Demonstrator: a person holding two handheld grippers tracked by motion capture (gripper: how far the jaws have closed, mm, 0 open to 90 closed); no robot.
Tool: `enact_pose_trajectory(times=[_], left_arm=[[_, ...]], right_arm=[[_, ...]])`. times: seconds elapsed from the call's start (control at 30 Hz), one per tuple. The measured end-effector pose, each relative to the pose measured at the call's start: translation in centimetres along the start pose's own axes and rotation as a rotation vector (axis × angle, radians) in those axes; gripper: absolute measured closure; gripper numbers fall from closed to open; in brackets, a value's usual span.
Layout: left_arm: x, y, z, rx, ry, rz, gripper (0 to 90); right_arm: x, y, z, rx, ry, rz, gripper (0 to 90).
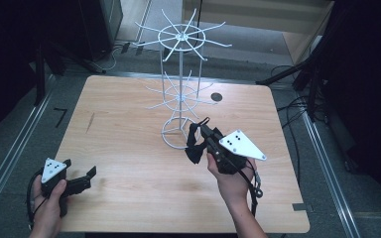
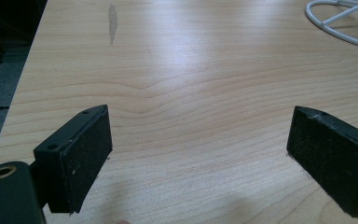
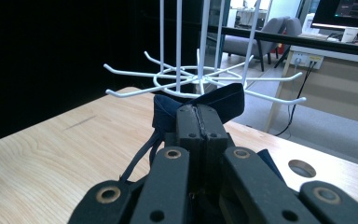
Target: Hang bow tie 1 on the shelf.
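Note:
A white wire rack (image 1: 180, 89) with two tiers of hooks stands at the table's far middle; its lower hooks (image 3: 186, 77) spread just beyond my right gripper. My right gripper (image 1: 202, 129) hovers beside the rack's base ring (image 1: 175, 134), tilted up, its jaws pressed together (image 3: 198, 112) on a dark navy fabric band (image 3: 226, 99). The band loops over the jaw tips, and its straps hang down on the left (image 1: 194, 148). My left gripper (image 1: 82, 168) rests low near the table's front left corner, open (image 2: 200, 154), with bare wood between its pads (image 2: 86, 154).
The light wooden table (image 1: 129, 129) has a round cable hole (image 1: 216, 97) at the back right, also visible as the hole (image 3: 302, 168). Part of the rack's base ring (image 2: 340, 25) lies ahead of the left gripper. Cables and dark stands surround the table on the floor.

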State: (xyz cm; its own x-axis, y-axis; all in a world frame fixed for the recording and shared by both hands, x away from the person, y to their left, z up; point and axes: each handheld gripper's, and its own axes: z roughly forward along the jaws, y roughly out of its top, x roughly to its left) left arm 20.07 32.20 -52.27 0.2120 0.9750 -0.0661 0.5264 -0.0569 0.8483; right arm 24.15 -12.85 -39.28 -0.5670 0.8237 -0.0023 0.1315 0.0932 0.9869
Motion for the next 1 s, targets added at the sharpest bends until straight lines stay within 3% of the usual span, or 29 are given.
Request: enact_pose_trajectory(times=[1.0], left_arm=[[0.0, 0.0, 0.0, -0.003, 0.000, -0.005, 7.0]], right_arm=[[-0.5, 1.9, 0.2, -0.038, -0.001, 0.017, 90.0]])
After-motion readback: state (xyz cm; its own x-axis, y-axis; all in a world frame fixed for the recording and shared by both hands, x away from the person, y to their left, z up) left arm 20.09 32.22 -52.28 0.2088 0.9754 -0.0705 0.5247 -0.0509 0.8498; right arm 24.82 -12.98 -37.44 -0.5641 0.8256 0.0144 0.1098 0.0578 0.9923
